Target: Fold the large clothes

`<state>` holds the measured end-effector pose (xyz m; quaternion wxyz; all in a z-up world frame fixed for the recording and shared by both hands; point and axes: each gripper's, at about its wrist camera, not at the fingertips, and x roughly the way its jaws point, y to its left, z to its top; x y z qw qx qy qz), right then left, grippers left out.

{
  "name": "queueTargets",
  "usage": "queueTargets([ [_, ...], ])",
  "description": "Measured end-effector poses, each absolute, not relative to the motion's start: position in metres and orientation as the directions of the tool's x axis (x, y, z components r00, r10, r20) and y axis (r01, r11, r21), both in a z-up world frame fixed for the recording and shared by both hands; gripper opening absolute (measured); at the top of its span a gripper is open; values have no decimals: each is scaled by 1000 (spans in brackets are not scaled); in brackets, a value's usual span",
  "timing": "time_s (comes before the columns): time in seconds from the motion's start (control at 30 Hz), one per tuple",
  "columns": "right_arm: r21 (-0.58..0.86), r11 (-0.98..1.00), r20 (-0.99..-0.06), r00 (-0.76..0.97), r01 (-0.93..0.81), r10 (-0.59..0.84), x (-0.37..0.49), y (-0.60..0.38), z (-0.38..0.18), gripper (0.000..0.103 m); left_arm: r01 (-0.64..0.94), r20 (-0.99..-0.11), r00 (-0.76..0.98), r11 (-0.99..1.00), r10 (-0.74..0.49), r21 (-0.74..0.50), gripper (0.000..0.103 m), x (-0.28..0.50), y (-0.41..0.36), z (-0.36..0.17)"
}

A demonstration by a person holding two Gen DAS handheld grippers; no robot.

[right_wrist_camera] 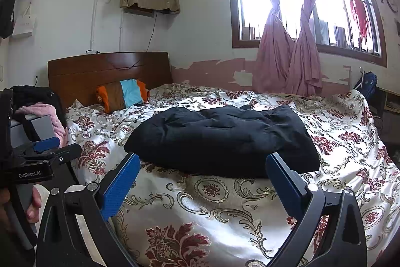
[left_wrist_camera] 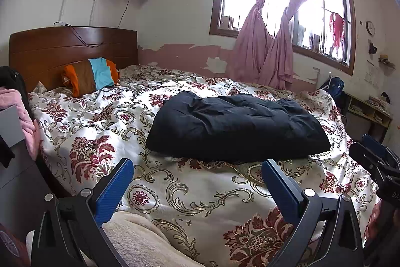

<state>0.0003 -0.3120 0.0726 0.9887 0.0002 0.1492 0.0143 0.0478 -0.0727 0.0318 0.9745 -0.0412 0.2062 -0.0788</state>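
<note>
A dark navy padded garment (left_wrist_camera: 235, 126) lies folded into a thick bundle on the floral bedspread (left_wrist_camera: 195, 197), in the middle of the bed. It also shows in the right wrist view (right_wrist_camera: 222, 139). My left gripper (left_wrist_camera: 197, 164) is open and empty, held back from the bundle's near edge above the bedspread. My right gripper (right_wrist_camera: 202, 159) is open and empty, its fingertips level with the bundle's near edge, apart from it. The right gripper also shows at the right edge of the left wrist view (left_wrist_camera: 375, 154), and the left gripper at the left edge of the right wrist view (right_wrist_camera: 47, 149).
A striped orange, brown and blue pillow (left_wrist_camera: 91, 75) leans on the wooden headboard (left_wrist_camera: 72, 46). A cream fleece blanket (left_wrist_camera: 140, 239) lies at the bed's near edge. Pink cloth (left_wrist_camera: 23, 114) sits on a grey box at left. Shelves (left_wrist_camera: 367, 111) stand at right under the window.
</note>
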Motion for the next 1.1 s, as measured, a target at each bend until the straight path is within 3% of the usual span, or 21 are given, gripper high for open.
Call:
queueTargets([
  [1.1,19,999,-304,952,-27,31,1,-314,74,99,181,-407,884,971,-229,-154,103,41,-77,24],
])
